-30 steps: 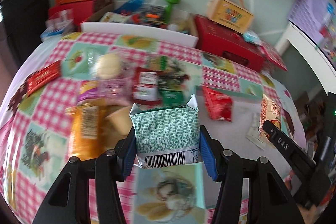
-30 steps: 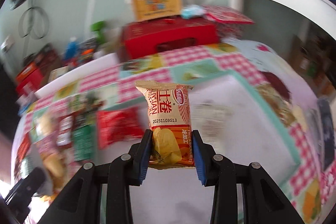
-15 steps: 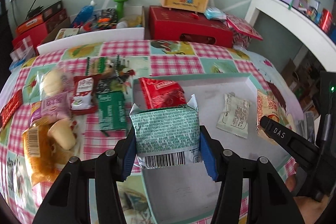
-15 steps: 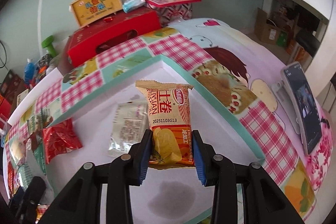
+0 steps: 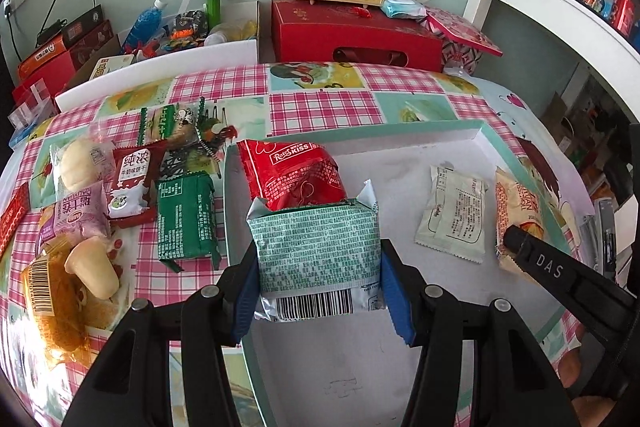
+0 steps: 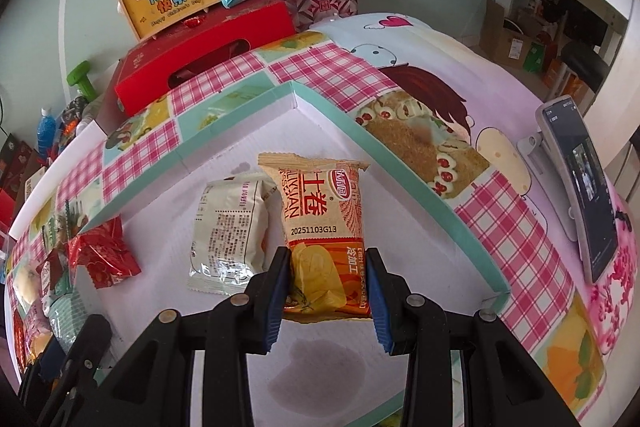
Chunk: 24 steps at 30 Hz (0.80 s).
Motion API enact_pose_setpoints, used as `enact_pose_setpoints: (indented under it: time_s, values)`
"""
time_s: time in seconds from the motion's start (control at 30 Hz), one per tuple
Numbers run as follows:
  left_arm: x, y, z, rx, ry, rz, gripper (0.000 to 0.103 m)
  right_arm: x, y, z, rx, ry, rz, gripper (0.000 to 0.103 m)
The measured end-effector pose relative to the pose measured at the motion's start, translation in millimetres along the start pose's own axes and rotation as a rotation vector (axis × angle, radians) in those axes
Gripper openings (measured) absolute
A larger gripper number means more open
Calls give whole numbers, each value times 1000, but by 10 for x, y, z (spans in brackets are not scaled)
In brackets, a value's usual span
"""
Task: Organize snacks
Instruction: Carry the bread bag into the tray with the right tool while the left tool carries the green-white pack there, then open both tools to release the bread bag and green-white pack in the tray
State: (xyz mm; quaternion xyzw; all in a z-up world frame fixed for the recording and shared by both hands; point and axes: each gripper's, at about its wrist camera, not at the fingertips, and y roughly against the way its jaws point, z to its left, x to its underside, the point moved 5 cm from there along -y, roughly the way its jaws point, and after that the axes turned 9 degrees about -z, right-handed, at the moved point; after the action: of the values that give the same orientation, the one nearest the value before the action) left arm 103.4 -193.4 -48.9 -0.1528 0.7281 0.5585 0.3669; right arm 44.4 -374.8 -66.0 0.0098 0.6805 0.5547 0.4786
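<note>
The lower part of the green snack pack (image 5: 318, 259) is hidden between the blue pads of the left gripper (image 5: 320, 291), which is clamped on it. The bottom of the red snack bag (image 5: 294, 173) is covered by that green pack. The orange chip bag (image 6: 320, 227) is pinched at its lower end by the right gripper (image 6: 326, 285), so its bottom edge is hard to see. The snacks at the far left of the left view are bent by the lens and partly cut off.

The white tray (image 5: 360, 367) is bordered by a low teal rim. Much bare floor is seen in front of both grippers. A pale snack packet (image 6: 230, 231) lies flat in the tray, just beside the chip bag. The tray's far corner (image 6: 294, 91) is well behind both.

Compared with a second ago, both packs are now held over the tray, and the view is no longer blurred. The other loose snacks (image 5: 120, 195) are left on the checked cloth (image 5: 320, 103) beside the tray.
</note>
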Motion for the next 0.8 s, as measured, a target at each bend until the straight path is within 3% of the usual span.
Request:
enact_pose_setpoints:
  time_s: [0.2, 0.5, 0.57, 0.7, 0.73, 0.8]
  values:
    - [-16, 17, 19, 6, 10, 0, 58, 7, -5, 1, 0, 1, 3, 39]
    - [-101, 150, 54, 4, 15, -11, 76, 21, -30, 4, -5, 2, 11, 42]
    - [-122, 183, 93, -10, 19, -6, 76, 23, -27, 16, -6, 9, 10, 47]
    - [-159, 236, 273, -61, 58, 14, 78, 22, 6, 69, -35, 16, -1, 73]
    - [-163, 244, 333, -80, 70, 22, 80, 25, 14, 105, -52, 21, -4, 82]
    - [-157, 255, 452, -120, 92, 36, 87, 39, 34, 174, -79, 37, -7, 87]
